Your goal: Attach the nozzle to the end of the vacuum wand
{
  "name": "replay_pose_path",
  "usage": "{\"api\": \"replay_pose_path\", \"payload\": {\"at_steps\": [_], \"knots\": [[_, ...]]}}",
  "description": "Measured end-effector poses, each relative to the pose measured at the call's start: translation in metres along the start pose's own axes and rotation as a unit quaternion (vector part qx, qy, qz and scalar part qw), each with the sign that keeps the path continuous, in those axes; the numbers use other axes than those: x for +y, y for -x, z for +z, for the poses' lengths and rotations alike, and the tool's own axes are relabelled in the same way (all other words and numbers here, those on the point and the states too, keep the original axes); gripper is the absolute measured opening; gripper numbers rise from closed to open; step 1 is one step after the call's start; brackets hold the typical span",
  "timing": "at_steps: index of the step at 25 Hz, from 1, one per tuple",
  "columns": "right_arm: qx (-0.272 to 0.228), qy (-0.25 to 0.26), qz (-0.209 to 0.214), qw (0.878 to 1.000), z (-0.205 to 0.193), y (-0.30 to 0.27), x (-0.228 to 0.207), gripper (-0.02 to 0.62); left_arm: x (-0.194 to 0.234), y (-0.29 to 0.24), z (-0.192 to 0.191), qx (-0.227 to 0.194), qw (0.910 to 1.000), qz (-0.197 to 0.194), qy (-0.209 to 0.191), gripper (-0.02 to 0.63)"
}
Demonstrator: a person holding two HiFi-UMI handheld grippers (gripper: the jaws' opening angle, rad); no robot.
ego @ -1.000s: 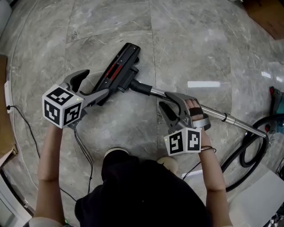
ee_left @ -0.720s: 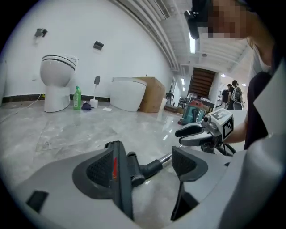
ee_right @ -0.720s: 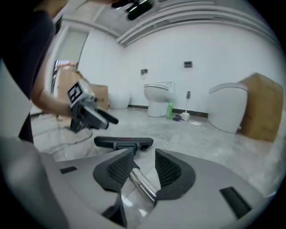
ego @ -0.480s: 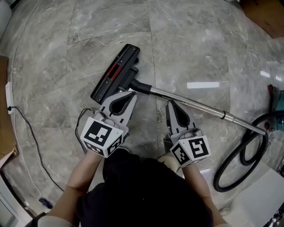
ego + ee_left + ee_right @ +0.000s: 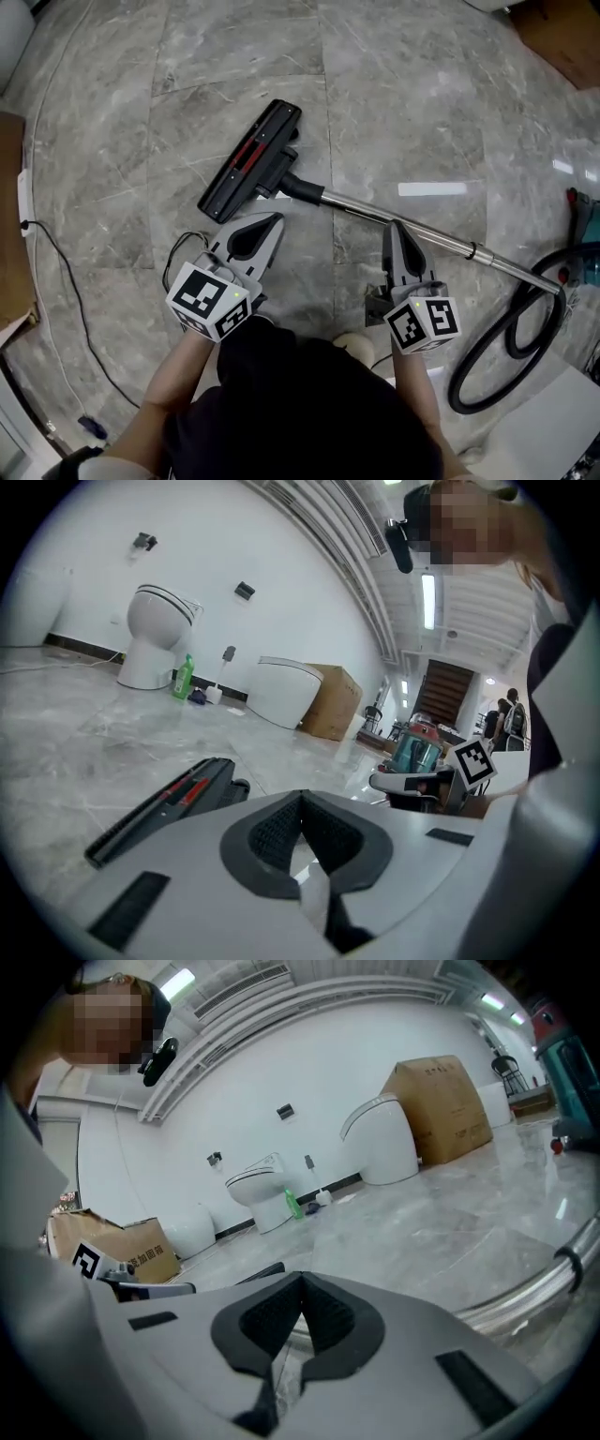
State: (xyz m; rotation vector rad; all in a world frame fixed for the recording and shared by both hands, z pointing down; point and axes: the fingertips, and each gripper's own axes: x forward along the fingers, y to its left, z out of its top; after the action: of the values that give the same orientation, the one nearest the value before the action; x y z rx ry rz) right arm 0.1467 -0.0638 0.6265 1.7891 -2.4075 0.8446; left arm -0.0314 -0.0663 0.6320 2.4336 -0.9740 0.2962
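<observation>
Head view | left claw (image 5: pixel 271 218) closed, empty | right claw (image 5: pixel 393 226) closed, empty | nozzle (image 5: pixel 250 161) joined to wand (image 5: pixel 356 207), on floor (image 5: pixel 422 103)

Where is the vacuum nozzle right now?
In the head view the nozzle lies on the marble floor, left of centre, joined to the end of the metal wand and just beyond the shut left gripper.

Left tongs (image 5: pixel 273 219), right tongs (image 5: pixel 392 227) closed empty, withdrawn.
</observation>
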Motion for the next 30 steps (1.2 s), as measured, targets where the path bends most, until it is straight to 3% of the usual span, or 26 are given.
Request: {"api": "replay_pose_path", "payload": {"at_steps": [4,9,15,20,23,26,30], "knots": [[-0.036,0.061,-0.015,0.997,0.068,0.005,0.001,0.015,0.01,0.018,0.049,-0.02,0.9995,0.021,-0.014,0.008],[-0.049,0.111,-0.021,0.992,0.193,0.043,0.057,0.015,-0.013,0.079,0.177,-0.07,0.9961,0.052,-0.014,0.008],[-0.018,0.08,-0.02,0.996,0.348,0.109,0.154,0.017,-0.072,0.19,0.338,-0.083,0.9903,0.101,0.046,0.008],[-0.006,0.074,-0.024,0.997,0.483,0.172,0.254,0.015,-0.161,0.282,0.469,-0.062,0.9897,0.126,0.03,0.008],[-0.006,0.059,-0.038,0.998,0.541,0.211,0.287,0.015,-0.207,0.323,0.52,-0.056,0.9883,0.138,0.03,0.008],[-0.023,0.053,-0.034,0.998,0.589,0.235,0.303,0.015,-0.234,0.34,0.563,-0.077,0.9857,0.147,0.03,0.008],[-0.041,0.064,-0.02,0.997,0.623,0.259,0.308,0.015,-0.264,0.352,0.588,-0.104,0.9809,0.161,0.034,0.008]]}}
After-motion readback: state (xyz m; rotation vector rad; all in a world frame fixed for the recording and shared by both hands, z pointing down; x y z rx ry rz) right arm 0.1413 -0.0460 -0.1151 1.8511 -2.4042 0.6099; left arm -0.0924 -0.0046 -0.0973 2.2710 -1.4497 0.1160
